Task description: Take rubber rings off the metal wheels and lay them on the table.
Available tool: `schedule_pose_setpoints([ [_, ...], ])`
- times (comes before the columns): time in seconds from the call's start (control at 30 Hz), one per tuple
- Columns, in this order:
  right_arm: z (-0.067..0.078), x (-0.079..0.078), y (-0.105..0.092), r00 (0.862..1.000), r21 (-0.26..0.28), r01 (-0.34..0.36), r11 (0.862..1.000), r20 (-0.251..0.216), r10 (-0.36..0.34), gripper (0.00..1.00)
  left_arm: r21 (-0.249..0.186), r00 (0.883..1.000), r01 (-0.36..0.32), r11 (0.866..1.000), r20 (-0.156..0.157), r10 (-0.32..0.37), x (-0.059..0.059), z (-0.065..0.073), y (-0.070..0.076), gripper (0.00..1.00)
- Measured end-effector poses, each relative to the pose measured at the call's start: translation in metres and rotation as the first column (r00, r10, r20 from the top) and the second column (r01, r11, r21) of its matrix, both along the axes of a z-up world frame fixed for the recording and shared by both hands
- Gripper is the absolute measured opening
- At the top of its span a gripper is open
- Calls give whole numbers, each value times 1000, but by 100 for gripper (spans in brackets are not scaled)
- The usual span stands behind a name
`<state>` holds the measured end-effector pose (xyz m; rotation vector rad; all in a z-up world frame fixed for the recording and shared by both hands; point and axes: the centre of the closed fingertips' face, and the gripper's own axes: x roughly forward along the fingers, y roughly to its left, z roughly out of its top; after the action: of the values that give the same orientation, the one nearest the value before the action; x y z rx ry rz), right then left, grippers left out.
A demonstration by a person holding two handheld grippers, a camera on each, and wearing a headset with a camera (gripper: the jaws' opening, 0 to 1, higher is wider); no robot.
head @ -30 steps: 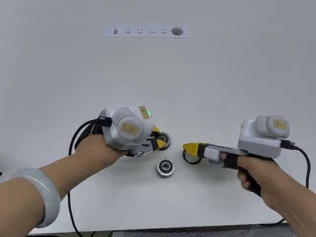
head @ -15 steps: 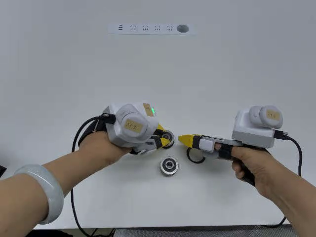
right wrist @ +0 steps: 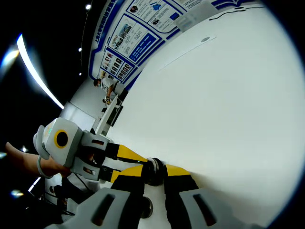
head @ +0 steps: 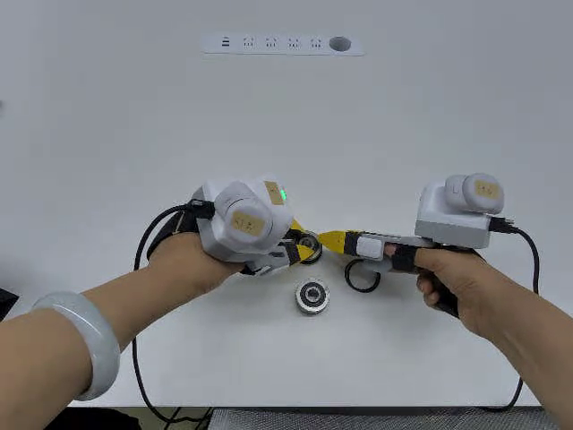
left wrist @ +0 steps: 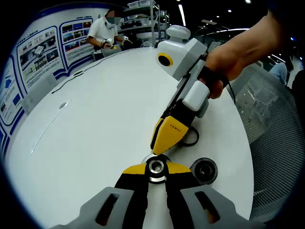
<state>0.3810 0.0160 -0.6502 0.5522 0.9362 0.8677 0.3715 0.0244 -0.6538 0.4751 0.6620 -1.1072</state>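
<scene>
My left gripper [head: 301, 252] [left wrist: 156, 177] is shut on a small metal wheel [head: 310, 245] [left wrist: 156, 168] with a black rubber ring, held just above the white table [head: 403, 134]. My right gripper [head: 329, 240] [right wrist: 151, 172] comes in from the right. Its yellow fingertips [left wrist: 167, 136] sit against the same wheel [right wrist: 153, 171], and its jaws close on the rubber rim. A second wheel [head: 312, 296] [left wrist: 204, 170] lies flat on the table in front of them. One loose black rubber ring [head: 361, 277] [left wrist: 191, 141] lies under the right gripper.
A white power strip [head: 282, 43] lies at the table's far edge. Black cables [head: 141, 255] trail from both grippers towards the near edge. In the left gripper view a person [left wrist: 106, 29] stands beyond the table's far end.
My right gripper has moved left, away from the loose ring, until its tips meet the wheel held by the left gripper. The left gripper has stayed shut on that wheel.
</scene>
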Motion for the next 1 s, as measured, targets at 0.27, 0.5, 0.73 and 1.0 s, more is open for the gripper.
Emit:
schedule_pose_setpoints([
  [0.27, -3, -2, 6, 999, 5, -40, 999, -13, 40, 22, -4, 1000, -4, 1000, -1, 3, 0, 0, 0, 13],
  [0.5, 1, -2, 11, 998, 45, -61, 997, -21, 62, 24, -5, 1000, -1, 1000, -1, 1, 0, -1, 0, 13],
  [0.73, 1, -3, 15, 995, 66, -83, 994, -40, 86, 24, -8, 1000, -5, 1000, -1, 5, 0, 0, 0, 13],
  [1.0, -1, -4, 15, 993, 60, -103, 993, -44, 106, 25, -8, 1000, -3, 1000, 0, 3, 0, 0, 0, 13],
])
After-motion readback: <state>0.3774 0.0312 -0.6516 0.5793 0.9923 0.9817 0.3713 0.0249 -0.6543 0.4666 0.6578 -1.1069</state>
